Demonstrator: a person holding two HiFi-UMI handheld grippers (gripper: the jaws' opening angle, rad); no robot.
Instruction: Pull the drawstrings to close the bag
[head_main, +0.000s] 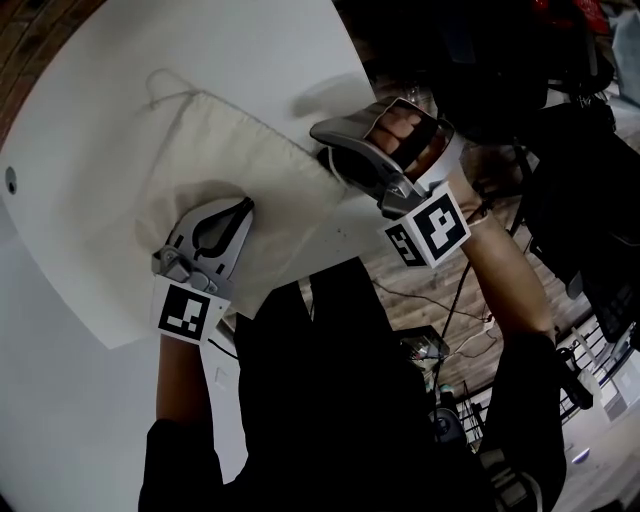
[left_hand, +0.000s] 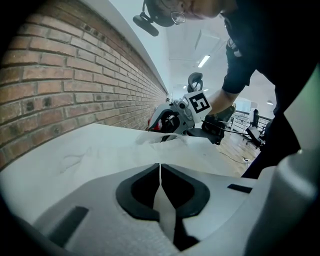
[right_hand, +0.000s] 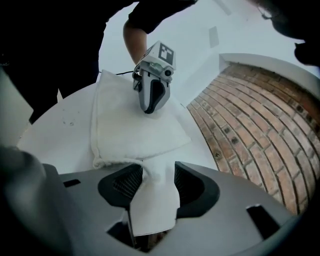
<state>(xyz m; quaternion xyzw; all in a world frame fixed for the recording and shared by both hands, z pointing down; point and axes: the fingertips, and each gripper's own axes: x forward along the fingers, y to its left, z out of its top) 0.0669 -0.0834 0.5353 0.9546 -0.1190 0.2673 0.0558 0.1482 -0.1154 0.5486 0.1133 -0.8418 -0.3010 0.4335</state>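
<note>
A cream drawstring bag (head_main: 230, 150) lies flat on the white round table (head_main: 90, 130). Its loose drawstring (head_main: 165, 88) curls off the far left corner. My left gripper (head_main: 247, 203) is shut, its tips resting on the bag's near middle; the jaws meet in a thin line (left_hand: 160, 167). My right gripper (head_main: 322, 145) stands open at the bag's right edge. In the right gripper view the bag's gathered hem (right_hand: 112, 161) runs to the left jaw and white cloth shows between the wide jaws (right_hand: 154, 167). That view also shows the left gripper (right_hand: 150, 106) standing on the bag (right_hand: 135, 125).
A brick surface (head_main: 40, 30) borders the table's far side and shows again (right_hand: 250, 115) beside the table rim. Past the near table edge stand the person's dark clothes, cables and a wooden floor (head_main: 450, 330). A small hole (head_main: 11, 180) marks the table's left.
</note>
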